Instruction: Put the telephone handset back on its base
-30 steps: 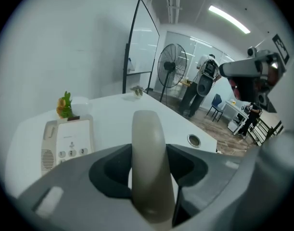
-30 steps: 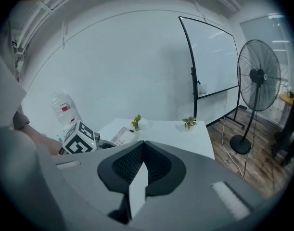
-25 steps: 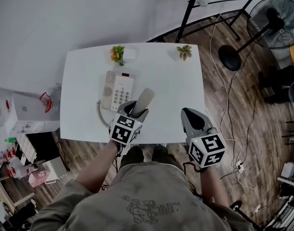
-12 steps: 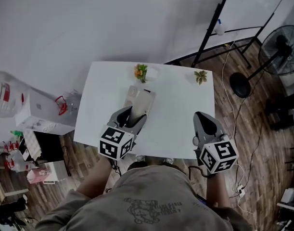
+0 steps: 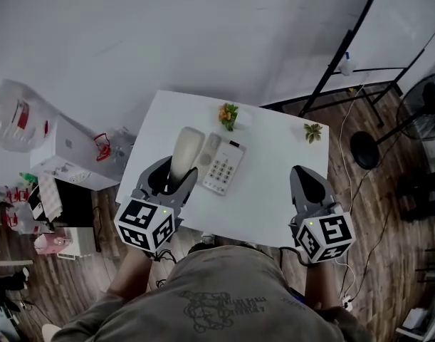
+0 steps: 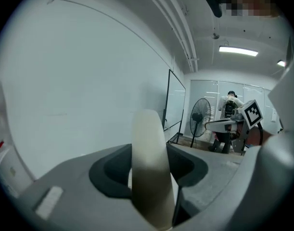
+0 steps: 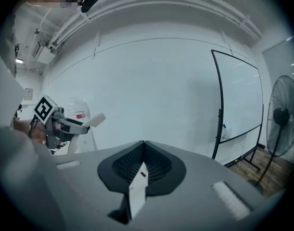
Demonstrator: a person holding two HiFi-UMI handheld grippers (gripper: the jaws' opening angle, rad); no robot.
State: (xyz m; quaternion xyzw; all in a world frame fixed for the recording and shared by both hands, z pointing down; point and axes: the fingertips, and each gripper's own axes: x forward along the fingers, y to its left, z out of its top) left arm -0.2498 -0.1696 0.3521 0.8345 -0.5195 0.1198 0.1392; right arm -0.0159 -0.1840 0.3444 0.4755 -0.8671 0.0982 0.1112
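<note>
The handset (image 5: 185, 150) hides part of the base (image 5: 224, 166).

My left gripper (image 5: 176, 171) and right gripper (image 5: 302, 174) are grey plastic, with broad jaws tapering to a point and dark ribbed pads (image 7: 130, 165) inside. Each ends in a white marker cube (image 5: 146, 224) of black squares with a small green light. I wear a grey-green T-shirt (image 5: 221, 291) with a dark print.

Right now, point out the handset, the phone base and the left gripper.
handset (image 5: 184, 155): head view, middle of its cream body.
phone base (image 5: 221, 168): head view, on its keypad.
left gripper (image 5: 178, 176): head view, midway between its fingertips, shut on the handset.
</note>
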